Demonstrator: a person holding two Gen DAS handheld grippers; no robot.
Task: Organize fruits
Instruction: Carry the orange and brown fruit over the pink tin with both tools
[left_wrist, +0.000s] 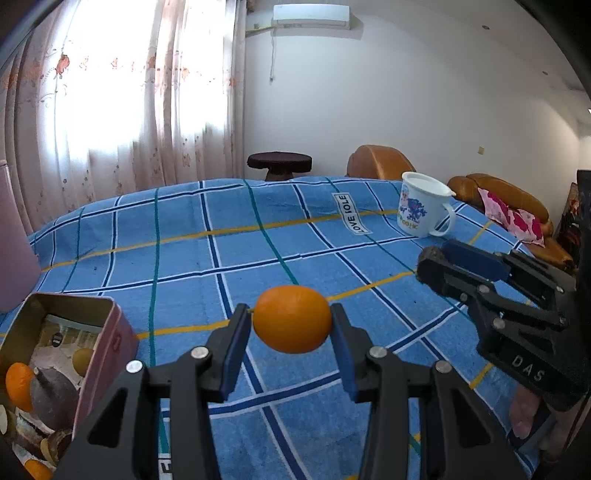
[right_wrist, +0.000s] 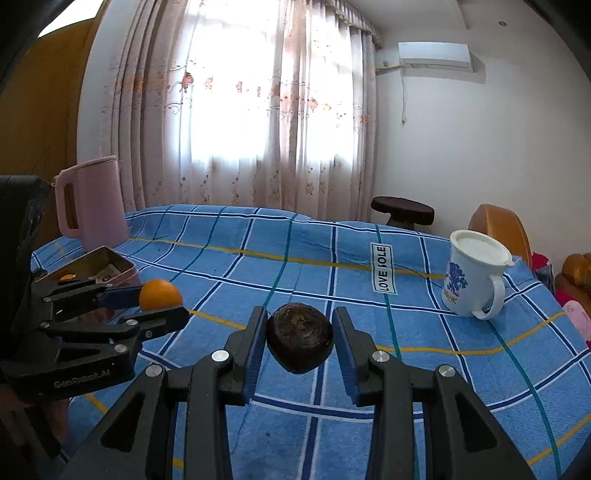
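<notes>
My left gripper (left_wrist: 291, 321) is shut on an orange (left_wrist: 291, 319) and holds it above the blue checked cloth; the right wrist view shows the same orange (right_wrist: 160, 294). My right gripper (right_wrist: 300, 338) is shut on a dark brown round fruit (right_wrist: 300, 338) and holds it above the cloth; in the left wrist view only the fruit's tip (left_wrist: 430, 254) shows. A pink rectangular tin (left_wrist: 96, 343), open, sits low left of the left gripper. It holds an orange (left_wrist: 18, 386) and a dark fruit (left_wrist: 51, 400). The right wrist view shows the tin (right_wrist: 110, 267) behind the left gripper (right_wrist: 162, 306).
A white printed mug (left_wrist: 424, 208) stands at the cloth's far right, also seen in the right wrist view (right_wrist: 474, 275). A pink kettle (right_wrist: 90, 201) stands at the far left by the curtain. A dark stool (left_wrist: 279, 162) and brown sofa (left_wrist: 506, 199) lie beyond the table.
</notes>
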